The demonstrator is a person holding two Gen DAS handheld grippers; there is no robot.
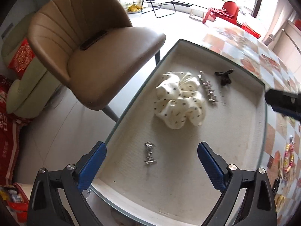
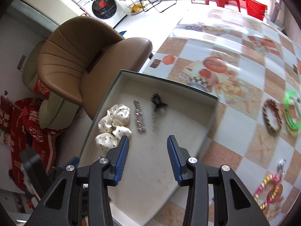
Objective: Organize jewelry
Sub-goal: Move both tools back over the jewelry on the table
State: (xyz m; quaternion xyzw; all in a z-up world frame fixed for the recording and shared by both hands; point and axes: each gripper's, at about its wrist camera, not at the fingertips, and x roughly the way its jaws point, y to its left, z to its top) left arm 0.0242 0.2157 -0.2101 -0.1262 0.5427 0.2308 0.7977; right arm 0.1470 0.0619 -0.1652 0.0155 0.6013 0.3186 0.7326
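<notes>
A shallow white tray lies at the table's edge. In it rest a cream dotted scrunchie, a long silver hair clip, a dark claw clip and a small silver clip. My left gripper hangs open over the tray, and the small silver clip lies loose on the tray floor between its fingers. My right gripper is open above the tray with nothing between its blue pads.
A tan chair stands close to the tray's left side. On the patterned tablecloth to the right lie a brown braided bracelet, green bangles and a multicoloured beaded bracelet.
</notes>
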